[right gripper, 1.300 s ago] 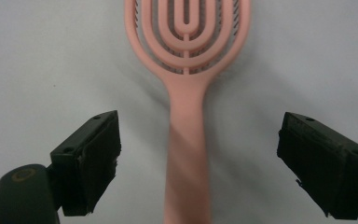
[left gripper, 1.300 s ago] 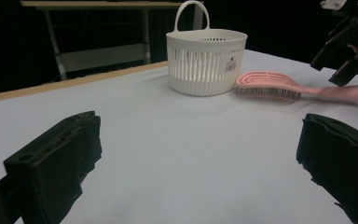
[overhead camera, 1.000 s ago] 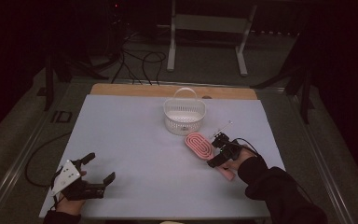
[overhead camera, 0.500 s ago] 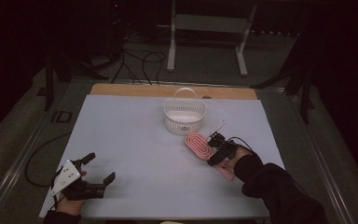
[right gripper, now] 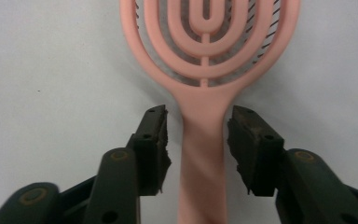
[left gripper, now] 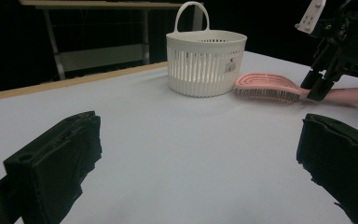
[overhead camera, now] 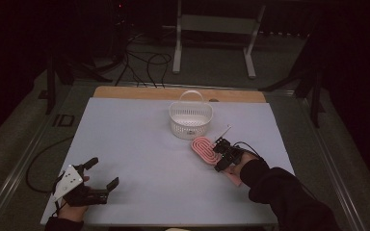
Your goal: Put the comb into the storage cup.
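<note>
While beside basket, hairbrush mid-table.

A salmon-pink hairbrush — its head a pattern of nested oval loops over dark bristles — lies on a pale grey-white desk edged in tan wood. The slotted basket is white, with vertical slits. Black tongs flank the pink handle — matte, dark.

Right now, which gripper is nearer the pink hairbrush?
Right. The right gripper straddles the pink hairbrush at its neck, jaws closing in, not yet touching. The left gripper sits far off at the table's near left corner.
</note>
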Motion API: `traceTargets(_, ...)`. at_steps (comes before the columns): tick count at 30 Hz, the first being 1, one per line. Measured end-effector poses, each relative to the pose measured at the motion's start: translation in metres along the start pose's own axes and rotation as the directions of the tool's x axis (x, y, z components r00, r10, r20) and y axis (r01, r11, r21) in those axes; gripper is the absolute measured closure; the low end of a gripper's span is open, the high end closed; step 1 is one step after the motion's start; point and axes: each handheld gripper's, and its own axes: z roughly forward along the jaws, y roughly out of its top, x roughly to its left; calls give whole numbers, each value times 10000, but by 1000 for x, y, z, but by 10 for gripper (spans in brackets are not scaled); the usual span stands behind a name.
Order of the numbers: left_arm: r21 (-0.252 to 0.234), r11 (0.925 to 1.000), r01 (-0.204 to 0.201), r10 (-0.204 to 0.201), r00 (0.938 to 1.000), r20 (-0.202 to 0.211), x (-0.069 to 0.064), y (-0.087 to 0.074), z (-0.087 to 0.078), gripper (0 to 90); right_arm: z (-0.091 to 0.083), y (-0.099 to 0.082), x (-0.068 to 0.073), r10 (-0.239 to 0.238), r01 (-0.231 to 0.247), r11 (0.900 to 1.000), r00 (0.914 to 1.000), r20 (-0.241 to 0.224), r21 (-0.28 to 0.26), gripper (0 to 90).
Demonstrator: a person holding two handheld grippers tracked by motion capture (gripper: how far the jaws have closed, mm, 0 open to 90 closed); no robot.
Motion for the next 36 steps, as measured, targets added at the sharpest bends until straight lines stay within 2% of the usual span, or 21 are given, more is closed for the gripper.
traceTargets(12,0,10000,9,-9,10000,22,0,0,0,0,7,3,1,3,-5,9997,10000,71,261,670)
traceTargets(17,-1,10000,34,-34,10000,25,0,0,0,0,10,3,0,6,-11,9994,9999,146,334,686)
traceTargets(20,12,10000,27,-27,10000,33,0,0,1,0,11,2,0,167,-170,9991,9998,84,385,689)
traceTargets(25,11,10000,41,-41,10000,39,0,0,0,0,12,3,2,62,-76,9985,9996,261,538,692)
traceTargets(29,12,10000,45,-45,10000,43,0,0,0,0,12,3,4,7,-27,9987,9993,386,511,694)
traceTargets(32,18,10000,47,-47,10000,38,0,0,0,0,13,1,5,-335,322,9989,9987,393,348,696)
traceTargets(36,33,10000,39,-40,10000,52,0,-1,1,0,13,-2,4,-189,186,9998,9990,399,97,699)
